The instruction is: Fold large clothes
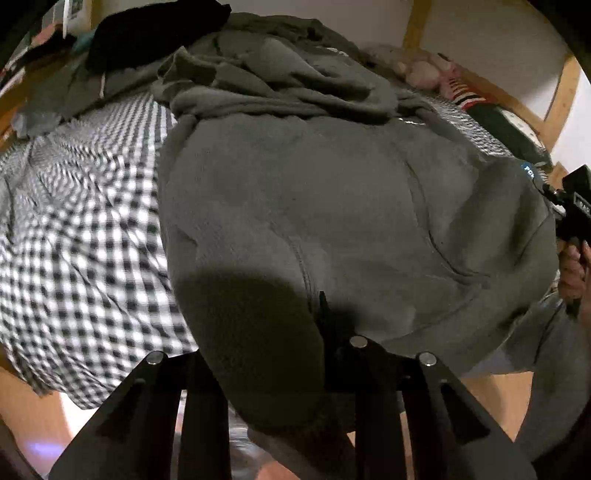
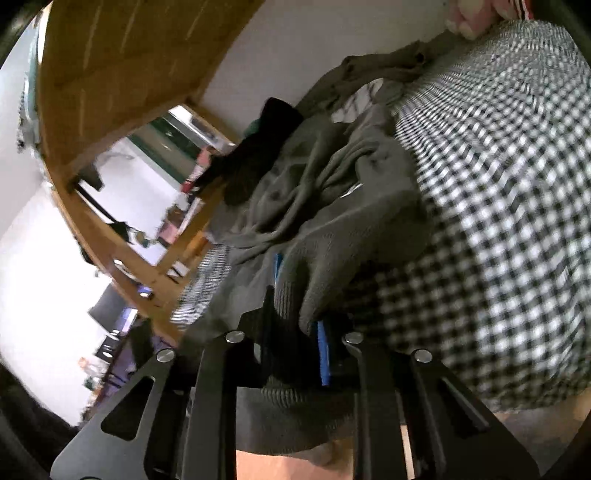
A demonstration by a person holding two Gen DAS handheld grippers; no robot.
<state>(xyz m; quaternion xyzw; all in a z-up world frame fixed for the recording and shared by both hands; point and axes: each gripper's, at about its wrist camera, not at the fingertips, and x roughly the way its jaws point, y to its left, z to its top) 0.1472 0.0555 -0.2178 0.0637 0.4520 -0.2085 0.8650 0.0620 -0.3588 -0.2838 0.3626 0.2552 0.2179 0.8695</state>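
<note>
While the left tool (image 1: 325, 314) looks down along its fingers, its jaws stand narrow and pinch the near hem of the grey sweatshirt (image 1: 332, 206), close to a vertical seam. Cloth hangs down between the black finger bars toward the wooden floor (image 1: 33, 413), so the near edge of the garment is off the bed here. From the pinch, the body of the sweatshirt spreads away over the bed, and a curved pocket seam shows on its right part. At the right border of this view, the right tool (image 1: 570, 206) and the person's hand (image 1: 572, 273) that carries it are just beside the right edge of the garment.

In the right wrist view, the right tool (image 2: 295, 328) is also narrow: its jaws are closed on the ribbed hem of the same sweatshirt (image 2: 332, 221), and a blue pad shows at the cloth. This view is tilted, and the garment runs from the jaws up and away.

Under the sweatshirt lies the black and white checked bed cover (image 1: 81, 229), bare on the left of the garment. Farther, more grey clothes (image 1: 273, 74) are crumpled in a heap, touching the far end of the sweatshirt. A black garment (image 1: 147, 33) lies beyond them on the left, and a pink soft toy (image 1: 424, 70) rests at the far right, near the wooden bed frame (image 1: 561, 96).
</note>
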